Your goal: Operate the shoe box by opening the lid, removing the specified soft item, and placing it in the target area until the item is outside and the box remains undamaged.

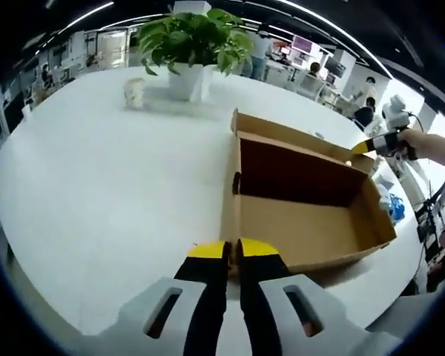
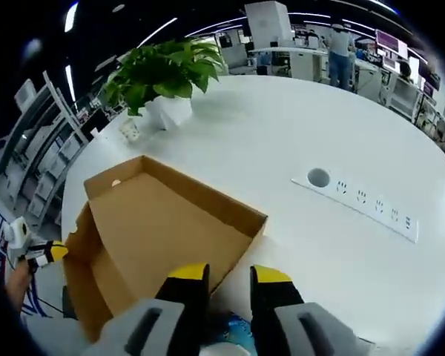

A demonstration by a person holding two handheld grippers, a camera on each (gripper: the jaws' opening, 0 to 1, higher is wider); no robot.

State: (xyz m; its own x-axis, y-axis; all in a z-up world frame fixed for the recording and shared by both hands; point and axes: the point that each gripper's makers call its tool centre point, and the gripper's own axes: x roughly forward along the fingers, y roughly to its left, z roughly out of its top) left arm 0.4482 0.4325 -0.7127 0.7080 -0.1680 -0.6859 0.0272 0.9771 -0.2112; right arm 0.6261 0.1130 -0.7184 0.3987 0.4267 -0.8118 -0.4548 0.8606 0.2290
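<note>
The brown cardboard shoe box (image 1: 304, 222) lies open on the white table (image 1: 111, 193), and its inside is bare. My left gripper (image 1: 232, 251) is at the box's near corner, its yellow-tipped jaws shut on the thin edge of the side wall. In the right gripper view the box (image 2: 156, 230) is on the left, with my left gripper (image 2: 53, 253) at its corner. My right gripper (image 2: 230, 280) is open above a blue and white soft item (image 2: 226, 331) that shows between its jaws. In the left gripper view the soft item (image 1: 395, 208) lies on the table outside the box, beyond its right end, and my right gripper (image 1: 361, 147) hovers over the far right corner.
A potted plant (image 1: 189, 44) and a small pale cup (image 1: 134, 92) stand at the table's far side. A socket strip (image 2: 363, 200) and a round cable hole (image 2: 318, 177) are set into the table to the right of the box. People and desks fill the background.
</note>
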